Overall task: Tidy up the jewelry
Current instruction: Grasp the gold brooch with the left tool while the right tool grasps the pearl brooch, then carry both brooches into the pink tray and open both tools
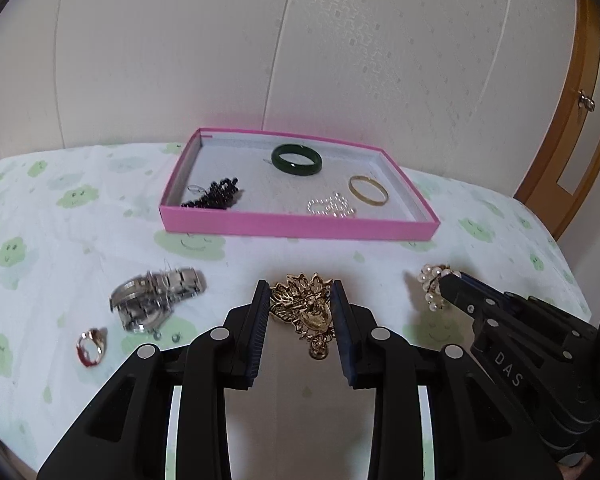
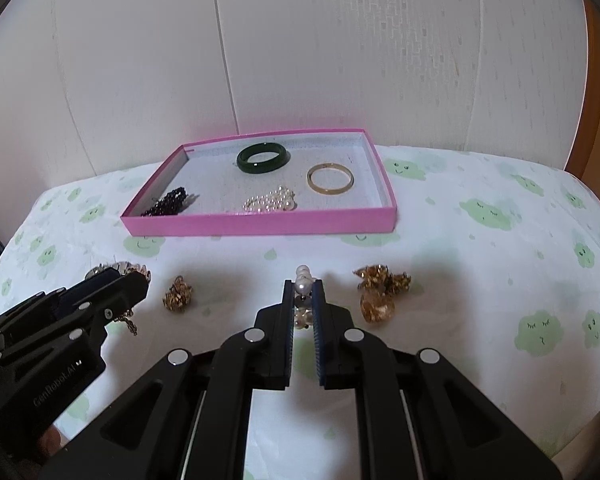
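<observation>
— Now, what has each claw got?
— The left claw [image 1: 300, 300] sits around a gold brooch [image 1: 304, 312], fingers touching its edges; the right claw [image 2: 303, 294], nearly closed, pinches a pearl piece [image 2: 302, 284] on the cloud-print sheet [image 2: 480, 280].
— And farther off?
— A pink tray [image 2: 260, 222] holds a green bangle [image 2: 263, 158], gold bangle [image 2: 331, 179], pearls [image 2: 270, 202], dark beads [image 2: 168, 203]

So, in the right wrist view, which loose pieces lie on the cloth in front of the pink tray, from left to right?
Small gold piece → pearl piece between the right claw's fingers → larger gold piece.
</observation>
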